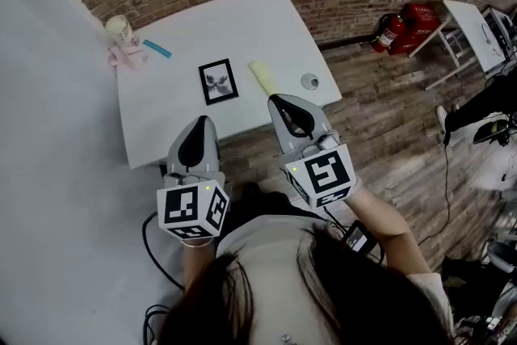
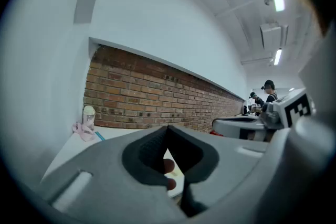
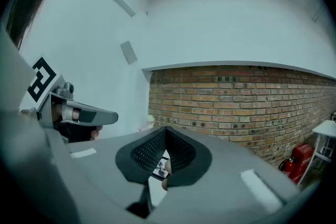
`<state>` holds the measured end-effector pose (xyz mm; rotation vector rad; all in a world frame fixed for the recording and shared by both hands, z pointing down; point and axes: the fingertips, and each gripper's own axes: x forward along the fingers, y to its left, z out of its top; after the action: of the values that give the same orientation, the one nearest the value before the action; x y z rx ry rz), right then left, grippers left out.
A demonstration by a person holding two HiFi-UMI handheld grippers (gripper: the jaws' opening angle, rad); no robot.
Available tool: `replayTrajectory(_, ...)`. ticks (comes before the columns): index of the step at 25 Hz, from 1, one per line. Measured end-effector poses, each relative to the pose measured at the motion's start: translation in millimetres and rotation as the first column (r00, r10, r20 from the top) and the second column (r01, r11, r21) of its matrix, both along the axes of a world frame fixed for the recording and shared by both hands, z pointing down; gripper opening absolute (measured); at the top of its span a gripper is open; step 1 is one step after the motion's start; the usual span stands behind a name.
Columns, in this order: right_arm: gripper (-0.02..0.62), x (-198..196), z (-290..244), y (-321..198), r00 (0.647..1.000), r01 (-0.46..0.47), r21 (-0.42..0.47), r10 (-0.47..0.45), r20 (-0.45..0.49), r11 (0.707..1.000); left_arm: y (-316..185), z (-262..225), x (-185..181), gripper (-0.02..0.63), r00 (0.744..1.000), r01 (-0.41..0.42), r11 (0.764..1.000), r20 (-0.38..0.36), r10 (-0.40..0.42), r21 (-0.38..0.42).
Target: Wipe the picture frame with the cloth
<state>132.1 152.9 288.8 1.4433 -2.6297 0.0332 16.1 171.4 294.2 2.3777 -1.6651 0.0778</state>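
1. Picture frame (image 1: 218,82) lies flat on the table (image 1: 161,117), ahead of my left gripper (image 1: 202,122) and right gripper (image 1: 279,100), both pressed together, empty.
2. Cloth (image 1: 263,78) lies just right of it, apart.
3. Right gripper view shows only a sliver of frame.

Print inside the picture frame (image 1: 218,82) is way too tiny for me to read from the head view, same with that little round thing (image 1: 310,81) near the counter (image 1: 161,121) edge and the pink clump (image 1: 128,55) at the far corner. The white table (image 1: 477,32) off to the right gets chopped by the picture's edge. My left tongs (image 2: 168,128) block almost the whole counter in their own view, and two reddish blobs (image 2: 168,166) in the notch are a mystery. My right tongs (image 3: 167,129) let just a sliver of the frame peek through.
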Motion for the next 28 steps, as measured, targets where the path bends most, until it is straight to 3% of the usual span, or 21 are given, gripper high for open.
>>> replayTrajectory(15, 0.005, -13, 9, -27, 0.993, -0.110, -0.044, 0.112, 0.038, 0.993, -31, 16, -30, 0.003, 0.996, -0.091, 0.996, -0.002, 0.091, -0.017)
replayTrajectory(28, 0.005, -21, 25, -49, 0.984, -0.178, -0.101, 0.176, -0.034, 0.979, -47, 36, -60, 0.003, 0.991, -0.131, 0.989, -0.027, 0.129, -0.070)
